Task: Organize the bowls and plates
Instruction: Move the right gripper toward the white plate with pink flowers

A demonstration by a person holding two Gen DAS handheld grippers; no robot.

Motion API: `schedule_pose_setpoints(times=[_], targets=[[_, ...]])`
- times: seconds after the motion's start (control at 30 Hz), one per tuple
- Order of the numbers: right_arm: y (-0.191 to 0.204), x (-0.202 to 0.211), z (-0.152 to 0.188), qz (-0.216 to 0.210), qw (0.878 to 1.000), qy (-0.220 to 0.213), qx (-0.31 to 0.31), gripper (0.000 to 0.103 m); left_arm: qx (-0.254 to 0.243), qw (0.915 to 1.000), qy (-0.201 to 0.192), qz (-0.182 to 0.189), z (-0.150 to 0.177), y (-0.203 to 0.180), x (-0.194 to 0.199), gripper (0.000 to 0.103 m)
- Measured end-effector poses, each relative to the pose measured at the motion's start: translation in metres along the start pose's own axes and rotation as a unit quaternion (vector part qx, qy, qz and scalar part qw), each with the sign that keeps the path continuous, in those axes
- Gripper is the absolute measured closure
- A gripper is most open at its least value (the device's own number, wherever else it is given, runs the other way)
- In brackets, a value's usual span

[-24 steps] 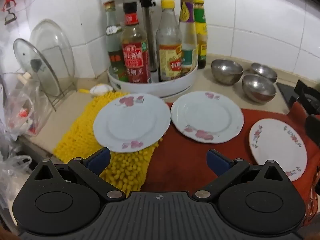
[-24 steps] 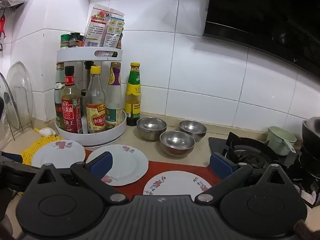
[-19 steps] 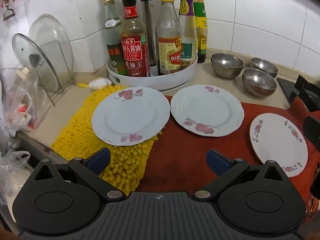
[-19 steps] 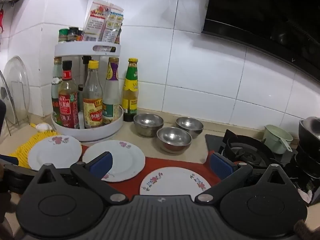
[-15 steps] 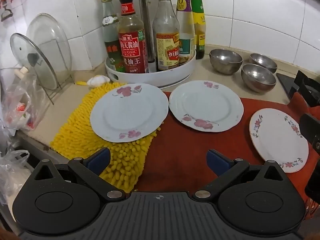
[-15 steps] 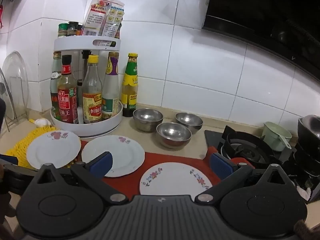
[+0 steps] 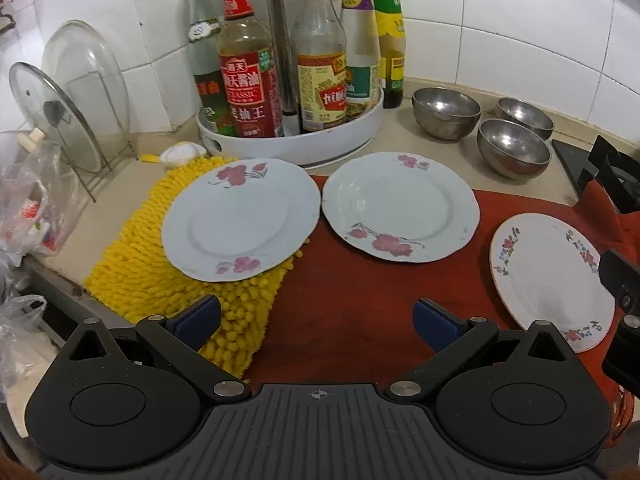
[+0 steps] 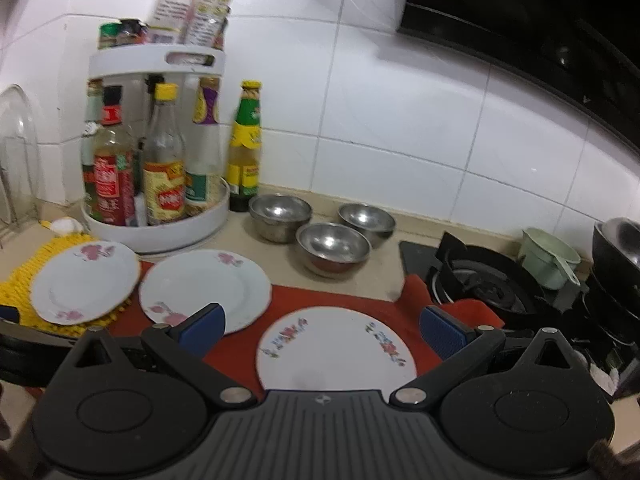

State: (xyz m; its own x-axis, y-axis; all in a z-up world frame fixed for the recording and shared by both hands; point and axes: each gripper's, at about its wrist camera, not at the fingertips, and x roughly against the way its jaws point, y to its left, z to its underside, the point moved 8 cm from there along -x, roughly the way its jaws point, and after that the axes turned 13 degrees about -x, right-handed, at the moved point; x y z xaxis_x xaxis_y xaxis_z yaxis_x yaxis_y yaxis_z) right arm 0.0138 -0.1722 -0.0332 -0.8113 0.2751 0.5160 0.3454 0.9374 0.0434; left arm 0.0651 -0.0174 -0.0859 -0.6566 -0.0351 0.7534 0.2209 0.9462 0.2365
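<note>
Three flowered white plates lie on the counter: a left plate (image 7: 240,218) (image 8: 85,281) on a yellow mat, a middle plate (image 7: 400,206) (image 8: 206,290) and a right plate (image 7: 550,280) (image 8: 336,350) on a red cloth. Three steel bowls (image 7: 514,148) (image 8: 332,246) stand close together behind them. My left gripper (image 7: 318,320) hovers open above the front of the cloth, nothing between its fingers. My right gripper (image 8: 322,330) is open too, just above the right plate's near side.
A white turntable rack (image 7: 296,142) (image 8: 160,232) full of sauce bottles stands at the back left. Glass lids (image 7: 72,104) lean in a wire rack at far left, beside plastic bags (image 7: 24,208). A gas hob (image 8: 484,280), a green cup (image 8: 548,258) and black pots (image 8: 616,256) sit at right.
Both grippers have moved closer to the counter and tipped down; the plates look larger. The right view has shifted toward the right plate. Nothing on the counter has moved.
</note>
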Motion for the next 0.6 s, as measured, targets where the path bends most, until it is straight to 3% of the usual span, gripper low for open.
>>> schedule_pose_setpoints(times=[0.6], targets=[[-0.015,-0.034,0.014,0.021,0.999,0.046,-0.011,0.003,-0.008,0.9999,-0.002,0.015,-0.005,-0.012,-0.002,0.000]])
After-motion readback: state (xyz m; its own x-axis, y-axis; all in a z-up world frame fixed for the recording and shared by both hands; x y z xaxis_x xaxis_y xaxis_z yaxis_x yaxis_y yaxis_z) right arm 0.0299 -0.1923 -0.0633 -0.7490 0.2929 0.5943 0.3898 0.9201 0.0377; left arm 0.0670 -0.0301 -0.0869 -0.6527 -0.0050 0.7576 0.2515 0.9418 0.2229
